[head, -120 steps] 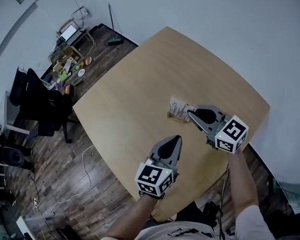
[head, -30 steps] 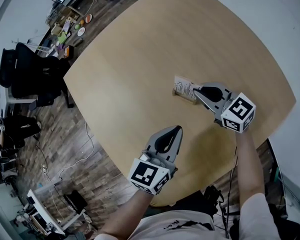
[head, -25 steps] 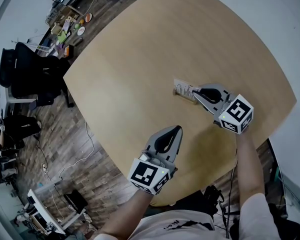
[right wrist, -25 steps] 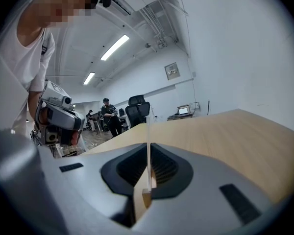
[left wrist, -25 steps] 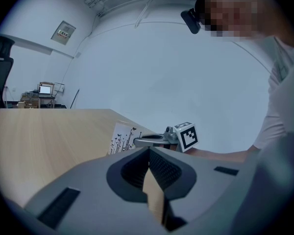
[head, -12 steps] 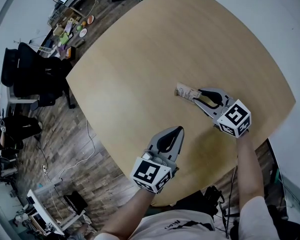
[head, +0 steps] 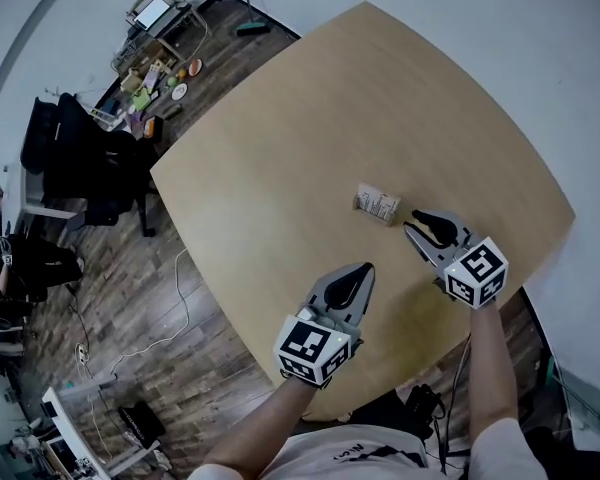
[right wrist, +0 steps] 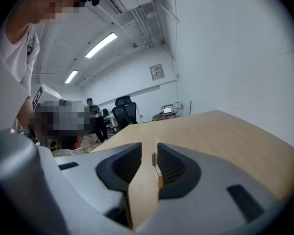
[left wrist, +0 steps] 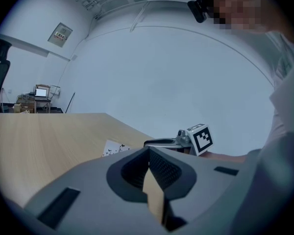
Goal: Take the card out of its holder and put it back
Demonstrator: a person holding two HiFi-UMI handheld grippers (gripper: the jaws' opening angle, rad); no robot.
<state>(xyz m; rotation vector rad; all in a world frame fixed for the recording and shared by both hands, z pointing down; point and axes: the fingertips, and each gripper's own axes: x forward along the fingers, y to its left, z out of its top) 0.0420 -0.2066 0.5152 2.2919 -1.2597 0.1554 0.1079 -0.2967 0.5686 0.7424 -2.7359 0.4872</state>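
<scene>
The white printed card [head: 380, 203] stands in its low wooden holder [head: 374, 211] on the wooden table [head: 280, 138]. My right gripper [head: 411, 223] sits just behind the card on the near side, a small gap away from it, and its jaws are opening with nothing pressed between them. In the right gripper view the card [right wrist: 155, 166] shows edge-on, ahead of the parted right gripper [right wrist: 148, 148]. My left gripper [head: 366, 267] hovers nearer the table's front edge, shut and empty. In the left gripper view the left gripper [left wrist: 149, 150] points past the card [left wrist: 114, 148] and the right gripper [left wrist: 162, 142].
The table's rounded front edge [head: 420, 368] runs close under both hands. On the wood floor to the left stand black office chairs [head: 75, 163], a cluttered low shelf [head: 155, 63] and a loose cable [head: 180, 303]. A person [right wrist: 92, 114] stands far off beside a chair [right wrist: 125, 111].
The right gripper's jaws have let go of the card and drawn back toward me. The card stays upright in the holder. The left gripper has hardly moved.
</scene>
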